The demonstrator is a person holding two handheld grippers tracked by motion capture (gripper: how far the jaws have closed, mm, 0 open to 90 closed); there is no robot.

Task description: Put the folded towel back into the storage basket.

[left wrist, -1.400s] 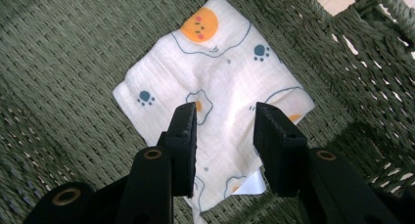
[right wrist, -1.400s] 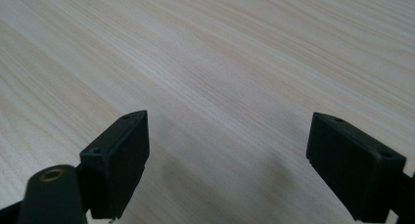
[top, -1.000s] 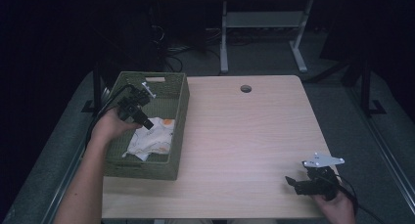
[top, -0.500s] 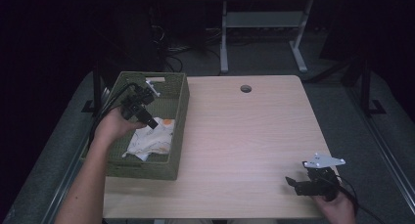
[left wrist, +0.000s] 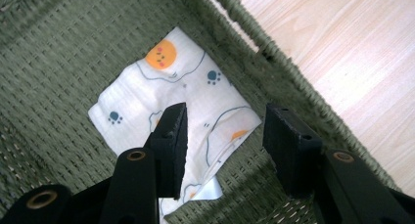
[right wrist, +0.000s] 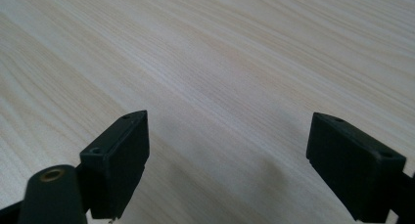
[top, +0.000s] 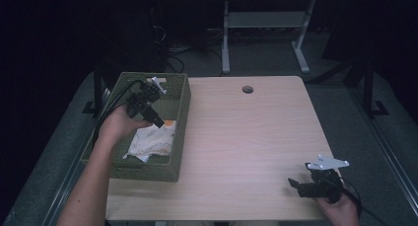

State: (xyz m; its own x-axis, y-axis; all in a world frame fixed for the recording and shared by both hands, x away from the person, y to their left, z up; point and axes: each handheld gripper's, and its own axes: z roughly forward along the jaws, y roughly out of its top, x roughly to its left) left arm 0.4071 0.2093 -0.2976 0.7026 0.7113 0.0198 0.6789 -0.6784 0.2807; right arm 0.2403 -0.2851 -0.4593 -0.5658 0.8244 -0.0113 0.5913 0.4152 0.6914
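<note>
Since a second ago the left claw (top: 156, 118) has drawn back a little toward the far-left part of the woven green basket (top: 180, 137), and the white cloth (top: 152, 139) with orange spots and blue paw prints lies more fully uncovered on the basket floor; the right claw (top: 298, 185) and the basket itself have not shifted. In the high view the left hand (top: 120, 127) reaches in from the near-left edge, the forearm running along the left side of the desk (top: 246, 137), with the wrist bent so the claw points down and to the right into the basket above the cloth. The left gripper view shows its two black jaws spread apart and released, nothing between them, hanging over the near corner of the cloth (left wrist: 181, 97) beside the basket wall (left wrist: 254, 53). The cloth is partly folded and rests flat against the basket's right inner wall. The right hand (top: 340, 208) sits at the near-right corner of the desk, its claw lying low over the pale wood and pointing left; the right gripper view shows its jaws wide apart and released over bare desk (right wrist: 220, 62).
</note>
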